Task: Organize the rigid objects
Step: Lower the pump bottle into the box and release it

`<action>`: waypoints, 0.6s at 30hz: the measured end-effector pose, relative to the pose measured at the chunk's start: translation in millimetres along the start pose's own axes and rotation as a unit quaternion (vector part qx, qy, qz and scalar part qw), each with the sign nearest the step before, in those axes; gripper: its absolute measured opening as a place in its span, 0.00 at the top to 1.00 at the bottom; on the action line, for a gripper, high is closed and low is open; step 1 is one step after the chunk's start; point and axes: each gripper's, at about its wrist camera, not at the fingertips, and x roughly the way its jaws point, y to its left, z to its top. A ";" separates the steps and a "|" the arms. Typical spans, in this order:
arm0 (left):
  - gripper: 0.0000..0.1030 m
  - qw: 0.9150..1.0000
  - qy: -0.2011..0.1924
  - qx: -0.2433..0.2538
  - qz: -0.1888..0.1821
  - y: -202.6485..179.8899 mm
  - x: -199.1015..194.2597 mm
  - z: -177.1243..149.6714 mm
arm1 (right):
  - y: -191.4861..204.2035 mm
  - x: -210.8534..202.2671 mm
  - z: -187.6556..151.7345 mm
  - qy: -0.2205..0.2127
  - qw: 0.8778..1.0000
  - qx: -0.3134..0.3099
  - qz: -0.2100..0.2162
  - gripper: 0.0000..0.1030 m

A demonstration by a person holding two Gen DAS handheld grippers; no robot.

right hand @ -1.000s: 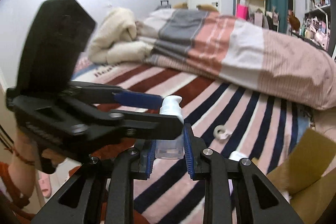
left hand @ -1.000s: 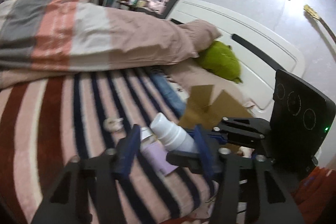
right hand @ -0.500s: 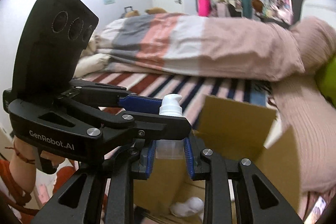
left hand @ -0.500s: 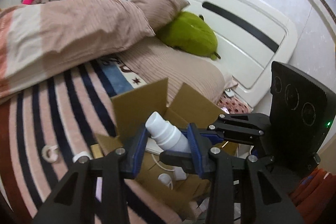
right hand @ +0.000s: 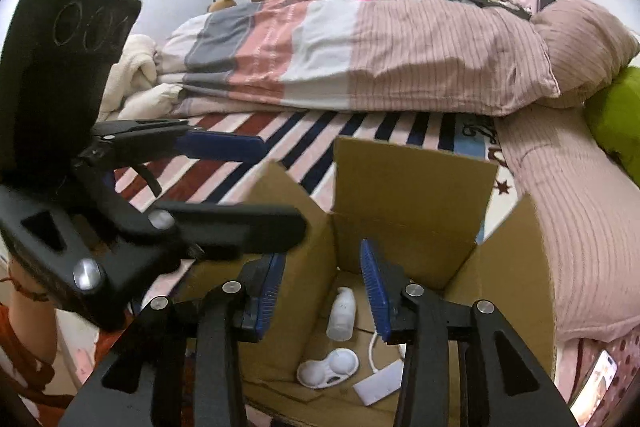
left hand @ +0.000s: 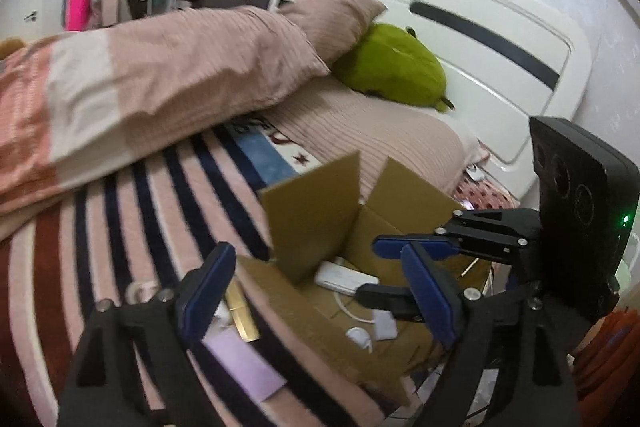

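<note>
An open cardboard box (left hand: 312,215) (right hand: 412,195) sits on the striped bed. My left gripper (left hand: 320,291) hovers over its near edge, its jaws opening wide with nothing between them. My right gripper (right hand: 322,293) hangs over the box mouth, jaws opening too. A white bottle (right hand: 342,313) lies free on the box floor below its pads. Also in the box are a white double-cup case (right hand: 328,367) and a white adapter (right hand: 378,385) (left hand: 344,277) with a cable. Each view shows the other gripper: the right gripper (left hand: 396,271) and the left gripper (right hand: 272,187).
A purple item (left hand: 244,359), a gold item (left hand: 240,311) and a tape roll (left hand: 138,291) lie on the bedspread left of the box. A folded duvet (right hand: 360,55), pillows and a green plush (left hand: 392,67) fill the far side. A phone (right hand: 596,379) lies at the bed's edge.
Both grippers swung from the bedspread to over the box with their bottles. Now both have opened, and the bottles are gone from their jaws; one lies in the box.
</note>
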 end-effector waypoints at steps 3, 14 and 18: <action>0.19 1.000 -0.022 -0.012 0.018 18.0 -28.6 -6.7 | 17.3 -5.7 6.7 -0.016 1.000 -0.009 0.010 0.66; 0.18 0.987 -0.073 -0.069 0.122 103.4 -113.4 -87.6 | 131.1 21.1 22.5 -0.029 0.996 -0.052 0.061 0.66; 0.18 0.983 -0.070 -0.093 0.140 127.7 -119.0 -123.0 | 158.2 46.6 7.4 -0.003 0.997 -0.051 0.056 0.66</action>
